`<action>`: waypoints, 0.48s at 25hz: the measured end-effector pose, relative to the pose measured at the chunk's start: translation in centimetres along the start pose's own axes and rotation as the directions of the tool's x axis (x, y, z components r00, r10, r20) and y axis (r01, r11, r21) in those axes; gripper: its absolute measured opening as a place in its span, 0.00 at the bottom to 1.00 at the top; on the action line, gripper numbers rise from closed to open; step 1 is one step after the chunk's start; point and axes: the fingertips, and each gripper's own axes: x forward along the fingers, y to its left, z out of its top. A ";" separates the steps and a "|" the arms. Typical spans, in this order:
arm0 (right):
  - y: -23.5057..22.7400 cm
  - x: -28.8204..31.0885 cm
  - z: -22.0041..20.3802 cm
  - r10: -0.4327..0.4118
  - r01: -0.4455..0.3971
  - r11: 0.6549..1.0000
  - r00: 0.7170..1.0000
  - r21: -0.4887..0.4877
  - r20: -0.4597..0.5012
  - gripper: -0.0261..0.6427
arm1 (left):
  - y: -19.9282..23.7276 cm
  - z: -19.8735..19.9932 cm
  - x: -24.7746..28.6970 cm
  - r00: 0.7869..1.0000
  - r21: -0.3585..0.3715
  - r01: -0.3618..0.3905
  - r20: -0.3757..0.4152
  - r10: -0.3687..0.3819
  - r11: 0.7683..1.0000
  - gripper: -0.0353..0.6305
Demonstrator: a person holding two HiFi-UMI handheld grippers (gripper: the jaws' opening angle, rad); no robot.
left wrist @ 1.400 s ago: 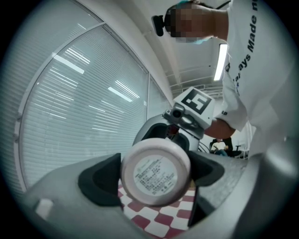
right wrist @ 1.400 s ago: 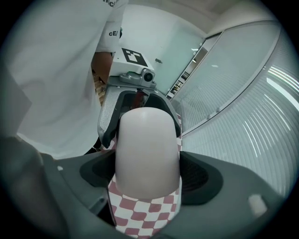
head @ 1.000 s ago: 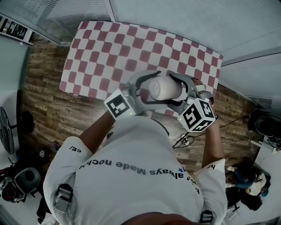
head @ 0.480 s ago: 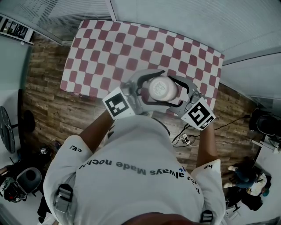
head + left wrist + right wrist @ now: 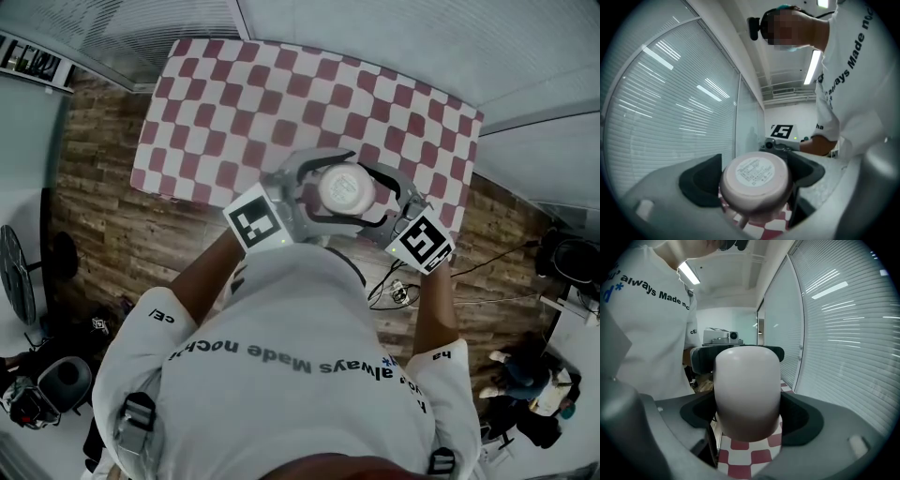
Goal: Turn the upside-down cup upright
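While both grippers hold it at once, the cup (image 5: 347, 187) hangs over the near edge of the checked table (image 5: 234, 103). Its base faces up, so to my eye the turn is not finished. The left gripper (image 5: 757, 176) has its dark pads closed on the cup's sides from the table's left. The right gripper (image 5: 747, 408) clamps the same smooth pale wall from the table's right, with its jaws spread wide around it.

The main risk I see is the two grips working against each other. If one wrist rolls while the other stays tight, the glossy, rounded wall could squirt out of the pads. The cup sits so close to the table's near edge that a slip might send it past the cloth onto the wooden floor (image 5: 94, 216) below, rather than back onto the top. Letting go with one gripper too early could also leave the cup tilting in the other.

A round label (image 5: 756, 170) sits on the cup's base, but its print is too small to read. The person's white shirt (image 5: 281, 375) reads "always Made", followed by a partly visible word.
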 end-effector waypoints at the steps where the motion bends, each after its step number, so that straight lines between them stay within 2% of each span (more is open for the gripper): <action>1: 0.0 0.1 -0.2 0.001 -0.001 1.000 1.000 0.001 0.003 0.66 | 0.0 -0.3 0.0 1.000 -0.004 0.002 -0.005 -0.002 1.000 0.72; 7: 0.2 1.3 -1.2 0.034 -0.037 0.998 0.998 0.052 0.056 0.65 | 0.0 -1.5 -0.1 0.998 0.020 0.050 -0.028 -0.050 0.999 0.72; 12: 0.8 1.6 -1.5 0.088 -0.093 0.995 0.991 0.046 0.100 0.65 | -0.7 -2.4 -0.4 0.991 0.055 0.118 -0.072 -0.114 0.992 0.72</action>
